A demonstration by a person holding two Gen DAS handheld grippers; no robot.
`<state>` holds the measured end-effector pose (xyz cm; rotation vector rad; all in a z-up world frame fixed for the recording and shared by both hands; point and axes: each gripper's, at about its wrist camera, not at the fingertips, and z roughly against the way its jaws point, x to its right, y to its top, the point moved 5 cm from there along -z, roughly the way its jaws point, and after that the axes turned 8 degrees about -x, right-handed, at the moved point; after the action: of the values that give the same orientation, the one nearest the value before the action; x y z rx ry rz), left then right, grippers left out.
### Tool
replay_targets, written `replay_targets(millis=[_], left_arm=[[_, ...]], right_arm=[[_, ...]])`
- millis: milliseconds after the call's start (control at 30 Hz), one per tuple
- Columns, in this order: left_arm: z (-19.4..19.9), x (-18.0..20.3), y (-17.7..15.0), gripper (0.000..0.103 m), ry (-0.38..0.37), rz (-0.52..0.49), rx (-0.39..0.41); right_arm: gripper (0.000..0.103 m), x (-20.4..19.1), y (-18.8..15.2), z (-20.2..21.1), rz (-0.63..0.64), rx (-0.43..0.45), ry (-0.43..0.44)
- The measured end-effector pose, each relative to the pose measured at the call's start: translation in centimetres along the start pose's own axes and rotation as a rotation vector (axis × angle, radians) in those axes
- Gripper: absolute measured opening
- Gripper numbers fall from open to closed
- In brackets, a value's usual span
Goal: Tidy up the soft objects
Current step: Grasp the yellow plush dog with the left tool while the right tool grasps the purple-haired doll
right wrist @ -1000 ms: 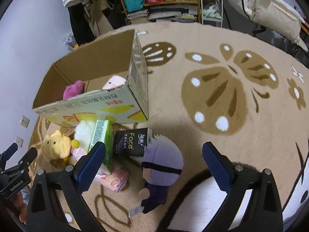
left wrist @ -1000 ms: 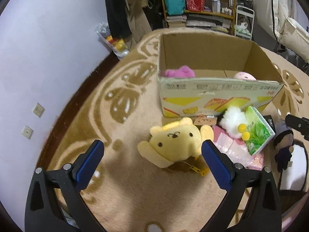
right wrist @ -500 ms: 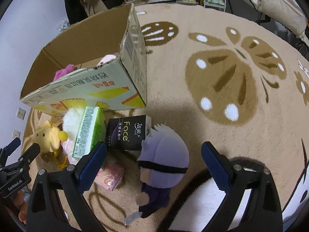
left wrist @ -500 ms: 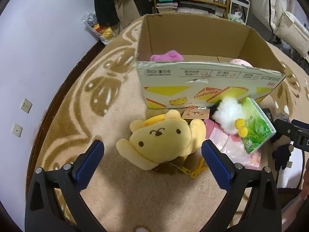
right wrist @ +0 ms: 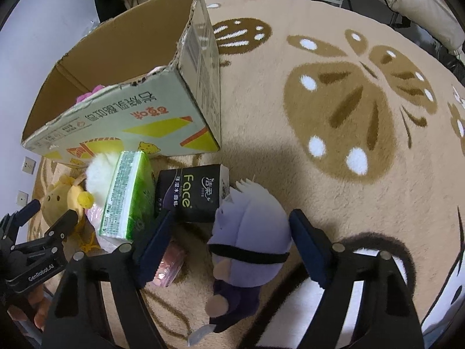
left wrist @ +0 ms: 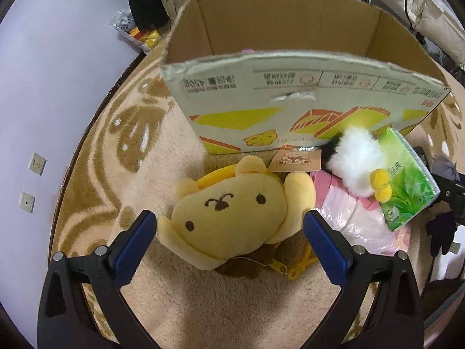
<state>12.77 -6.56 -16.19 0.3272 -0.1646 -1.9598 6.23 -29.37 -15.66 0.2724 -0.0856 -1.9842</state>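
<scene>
Closing right tongs (right wrist: 229, 241) straddle doll (right wrist: 250, 238).

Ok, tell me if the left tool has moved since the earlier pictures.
Yes. The left tool has come down toward the yellow plush, which now lies between its fingers; the cardboard box looms larger.

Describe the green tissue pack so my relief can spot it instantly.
Start at the big open cardboard box on the tan patterned carpet. In the pile against its printed front wall, the soft green plastic tissue pack leans between a fluffy white plush toy and a black tissue pack. It is the only leaf-green item there.
</scene>
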Motion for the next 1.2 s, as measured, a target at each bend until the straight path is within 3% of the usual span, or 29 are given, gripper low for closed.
replay_targets(millis=[567,767,867,967,1200], left_arm=[[-1.8,1.0,0.5,0.1,0.045,-0.056,0.006],[-3.2,0.6,0.6,0.1,0.058,-0.052,-0.017],[-3.3,0.2,0.7,0.093,0.051,-0.044,-0.009],[-3.1,-0.2,0.9,0.082,0.08,-0.045,0.009],[-2.1,-1.5,0.4,0.078,0.059,-0.018,0.031]], right_arm=[[0.081,1.1,0.5,-1.3,-0.05,-0.027,-0.004],[0.074,1.1,0.5,-1.0,-0.048,-0.017,-0.002],[0.067,1.0,0.4,-0.6,-0.04,-0.007,-0.012],[0.052,1.0,0.3,-0.2,-0.041,0.009,-0.018],[0.05,1.0,0.2,1.1,-0.036,0.064,0.023]])
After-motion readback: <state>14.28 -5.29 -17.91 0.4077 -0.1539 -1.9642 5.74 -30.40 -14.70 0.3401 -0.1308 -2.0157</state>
